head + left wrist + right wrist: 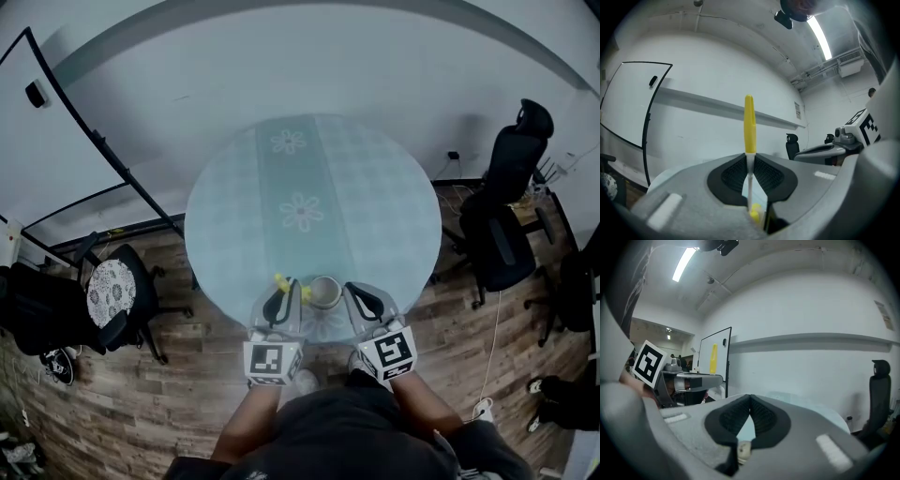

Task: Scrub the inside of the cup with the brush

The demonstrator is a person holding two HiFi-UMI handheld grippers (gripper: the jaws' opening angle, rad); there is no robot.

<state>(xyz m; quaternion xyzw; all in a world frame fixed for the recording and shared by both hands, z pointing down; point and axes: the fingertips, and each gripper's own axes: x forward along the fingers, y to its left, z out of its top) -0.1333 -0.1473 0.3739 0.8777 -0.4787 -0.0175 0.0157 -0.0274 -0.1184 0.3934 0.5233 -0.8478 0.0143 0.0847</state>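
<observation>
The left tool (749, 157) pinches the brush (749, 123) — the right tool (750, 400), jaws together, sits beside the cup (325, 292).

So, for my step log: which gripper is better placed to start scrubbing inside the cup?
Left. The left gripper is shut on the yellow brush, just beside the cup. The right gripper has no brush; it seems to pinch the cup.

Cool, even indoor light. A ceiling tube (820, 35) glares at the upper right of the left gripper view. Fisheye bending and dark corners throughout; near fingers (727, 177) look soft.
</observation>
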